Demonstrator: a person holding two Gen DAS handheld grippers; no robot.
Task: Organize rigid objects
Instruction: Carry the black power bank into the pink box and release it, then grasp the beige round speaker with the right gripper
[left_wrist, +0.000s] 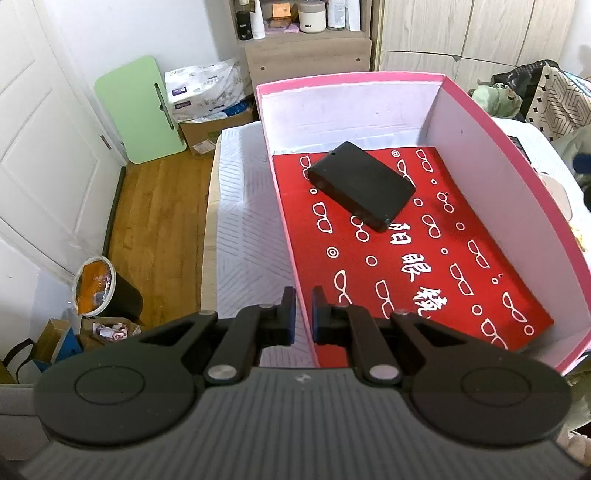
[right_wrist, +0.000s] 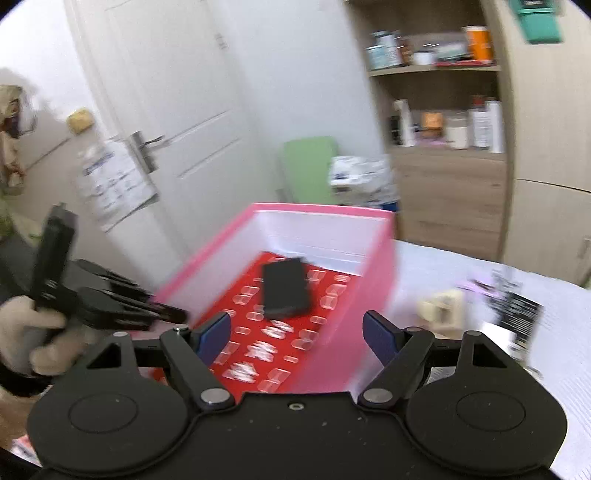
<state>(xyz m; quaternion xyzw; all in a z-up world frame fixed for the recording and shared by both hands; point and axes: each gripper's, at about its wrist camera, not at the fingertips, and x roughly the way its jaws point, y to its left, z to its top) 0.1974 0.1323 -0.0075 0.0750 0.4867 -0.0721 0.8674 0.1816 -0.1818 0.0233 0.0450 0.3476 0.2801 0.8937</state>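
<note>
Well beyond right gripper (right_wrist: 295, 334), black case (right_wrist: 286, 291)

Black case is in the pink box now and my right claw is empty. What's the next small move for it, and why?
Probably swing the right claw toward the cream object on the bed beside the pink box. The claw is open with nothing between its pads, the black case already lies inside, and the left claw is shut on the box wall, steadying it.
</note>
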